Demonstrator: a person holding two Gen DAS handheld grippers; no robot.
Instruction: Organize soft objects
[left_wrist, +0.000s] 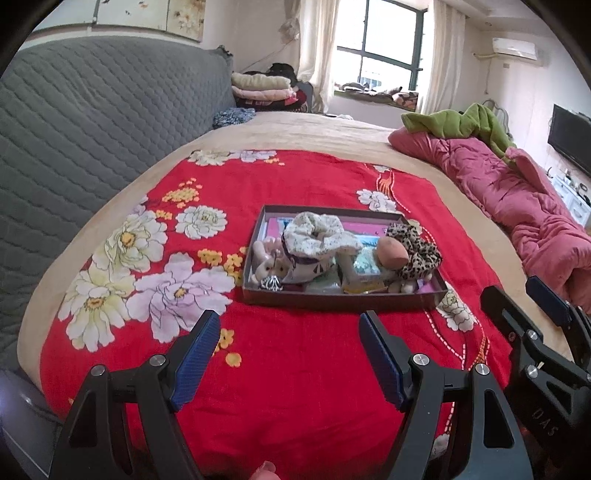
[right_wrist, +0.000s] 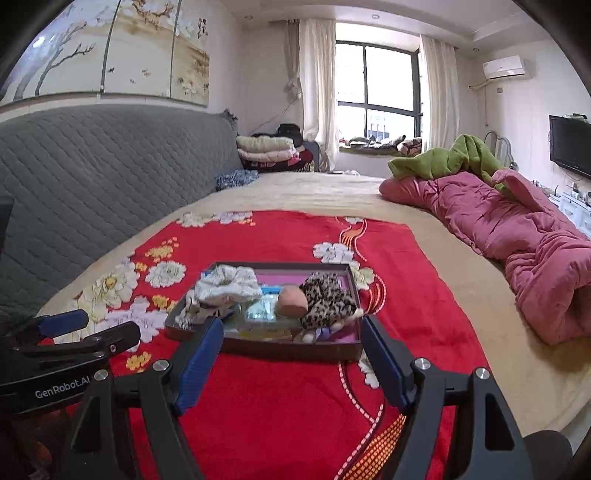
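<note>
The left gripper (left_wrist: 290, 334) hangs over the red floral blanket (left_wrist: 295, 369), its blue-padded jaws spread wide, holding and touching nothing. The right gripper (right_wrist: 291, 341) is likewise spread wide and empty. Just ahead of both lies the shallow brown box (left_wrist: 332, 297), packed with a cream floral scrunchie (left_wrist: 317, 232), a leopard-print scrunchie (left_wrist: 417, 251), a peach makeup sponge (left_wrist: 393, 251) and a small plush toy (left_wrist: 267, 264).
</note>
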